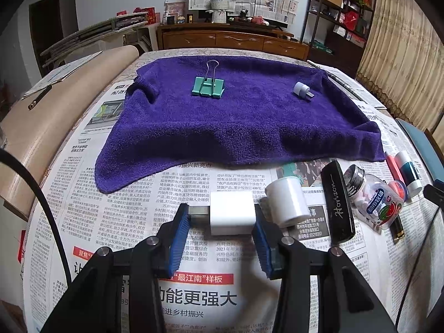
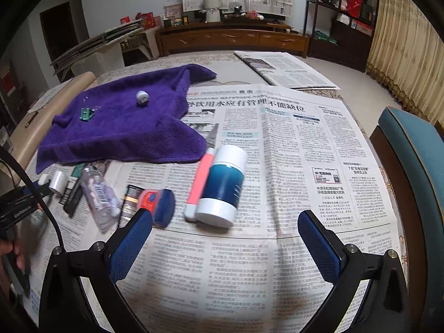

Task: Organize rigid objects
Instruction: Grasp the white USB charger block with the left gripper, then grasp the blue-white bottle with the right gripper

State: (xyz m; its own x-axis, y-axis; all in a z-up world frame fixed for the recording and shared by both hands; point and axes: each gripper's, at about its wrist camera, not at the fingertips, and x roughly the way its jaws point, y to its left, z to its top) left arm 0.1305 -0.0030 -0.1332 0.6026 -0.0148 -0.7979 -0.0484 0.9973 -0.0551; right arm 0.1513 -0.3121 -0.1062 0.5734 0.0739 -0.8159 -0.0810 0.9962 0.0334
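The left tongs (image 1: 220, 238) are clamping a white charger (image 1: 232, 213) on the desk (image 1: 111, 222), just short of the purple towel (image 1: 236, 122). The right tongs (image 2: 224, 244) are hanging released. A green clip (image 1: 207, 85) and a small plug (image 1: 302, 90) are already lying on the towel, while several bottles and tubes are waiting.

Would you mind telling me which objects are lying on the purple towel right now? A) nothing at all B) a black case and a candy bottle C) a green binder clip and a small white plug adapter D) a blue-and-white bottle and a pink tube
C: the purple towel carries only the green binder clip and the small white plug adapter; everything else lies on the newspaper.
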